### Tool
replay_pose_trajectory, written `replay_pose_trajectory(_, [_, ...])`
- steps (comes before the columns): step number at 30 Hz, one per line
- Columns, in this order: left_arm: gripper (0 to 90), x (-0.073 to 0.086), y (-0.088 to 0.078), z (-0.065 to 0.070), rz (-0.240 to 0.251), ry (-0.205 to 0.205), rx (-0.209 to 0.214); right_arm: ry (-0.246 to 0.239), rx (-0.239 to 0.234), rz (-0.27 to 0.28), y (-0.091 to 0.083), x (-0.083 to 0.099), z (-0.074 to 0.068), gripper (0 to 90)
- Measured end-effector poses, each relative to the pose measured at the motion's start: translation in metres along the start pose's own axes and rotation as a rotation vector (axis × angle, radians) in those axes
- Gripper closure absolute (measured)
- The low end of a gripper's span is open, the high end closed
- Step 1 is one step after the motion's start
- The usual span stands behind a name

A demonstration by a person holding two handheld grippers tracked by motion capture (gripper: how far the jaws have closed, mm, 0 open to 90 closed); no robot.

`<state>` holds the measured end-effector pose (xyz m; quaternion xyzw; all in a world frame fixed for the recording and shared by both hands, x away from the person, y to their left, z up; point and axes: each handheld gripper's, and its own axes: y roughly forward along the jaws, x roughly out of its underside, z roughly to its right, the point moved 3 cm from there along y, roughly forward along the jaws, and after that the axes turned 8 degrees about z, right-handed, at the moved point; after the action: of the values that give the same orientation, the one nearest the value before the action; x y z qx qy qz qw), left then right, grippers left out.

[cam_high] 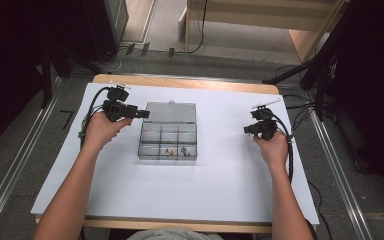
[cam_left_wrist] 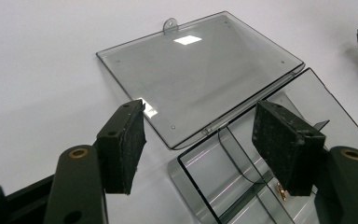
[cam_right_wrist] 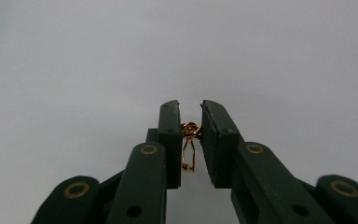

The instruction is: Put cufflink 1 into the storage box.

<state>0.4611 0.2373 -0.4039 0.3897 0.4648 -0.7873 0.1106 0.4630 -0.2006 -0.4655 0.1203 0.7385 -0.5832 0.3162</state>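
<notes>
A clear plastic compartment box [cam_high: 168, 141] lies mid-table with its lid [cam_high: 170, 113] folded flat behind it. Two small metal pieces [cam_high: 176, 151] sit in its front compartments. My left gripper [cam_high: 142, 114] is open at the box's back left corner; in the left gripper view its pads [cam_left_wrist: 123, 144] stand wide apart over the lid [cam_left_wrist: 200, 70] and the box's corner [cam_left_wrist: 242, 172]. My right gripper [cam_high: 247, 129] hovers over the white sheet, right of the box. In the right gripper view it [cam_right_wrist: 190, 116] is shut on a small gold clip [cam_right_wrist: 189, 147] that hangs between its pads.
A white sheet [cam_high: 180, 195] covers the wooden table. Cables trail from both grippers. Dark stands and a rail flank the table, and a wooden bench [cam_high: 260, 20] sits on the floor behind it.
</notes>
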Motion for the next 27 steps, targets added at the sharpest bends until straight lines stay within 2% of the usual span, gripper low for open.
replay_pose_trajectory(17, [35.6,0.0,0.001,0.001,-0.003,-0.001,0.001,-0.045,-0.116,0.039,-0.021,-0.015,-0.043,79.9])
replay_pose_trajectory(27, [35.7,0.0,-0.002,0.002,0.004,0.007,-0.006,-0.096,-0.173,0.046,-0.028,-0.021,-0.073,79.9])
